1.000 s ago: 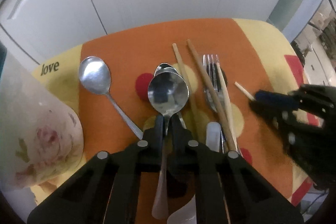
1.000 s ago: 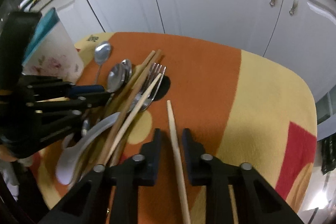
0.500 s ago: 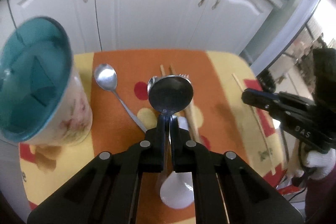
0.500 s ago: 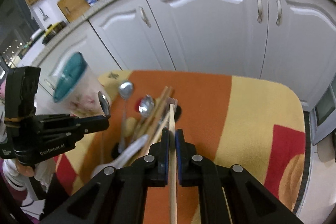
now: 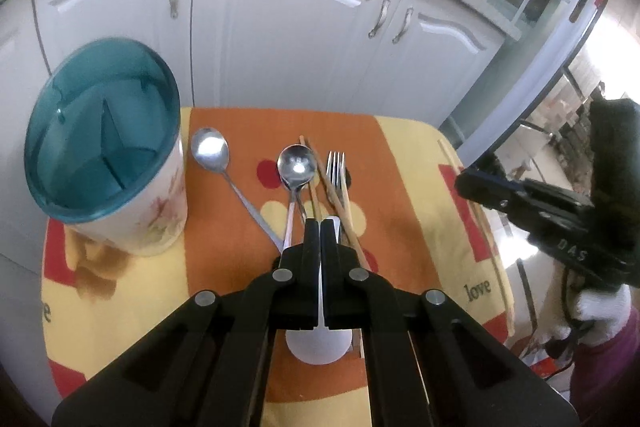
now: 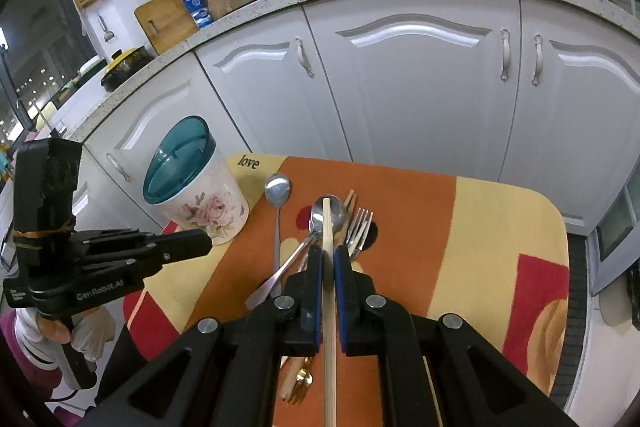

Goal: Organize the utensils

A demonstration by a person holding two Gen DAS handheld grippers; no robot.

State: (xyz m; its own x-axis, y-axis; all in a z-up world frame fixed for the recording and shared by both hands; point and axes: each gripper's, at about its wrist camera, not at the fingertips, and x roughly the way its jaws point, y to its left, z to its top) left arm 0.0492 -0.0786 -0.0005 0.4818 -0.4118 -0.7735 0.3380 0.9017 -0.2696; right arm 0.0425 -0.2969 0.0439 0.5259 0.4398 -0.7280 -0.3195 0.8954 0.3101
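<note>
The right tongs (image 6: pixel 328 261) pinch a chopstick (image 6: pixel 329 291) at lower centre above the desk (image 6: pixel 480 227), while the left tongs (image 5: pixel 320 233) are closed on nothing.

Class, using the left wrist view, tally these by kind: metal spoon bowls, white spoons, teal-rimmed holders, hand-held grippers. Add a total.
Metal spoon bowls: 2
White spoon: 1
Teal-rimmed holder: 1
Hand-held grippers: 2, left hand-held gripper and right hand-held gripper
Total: 6
</note>
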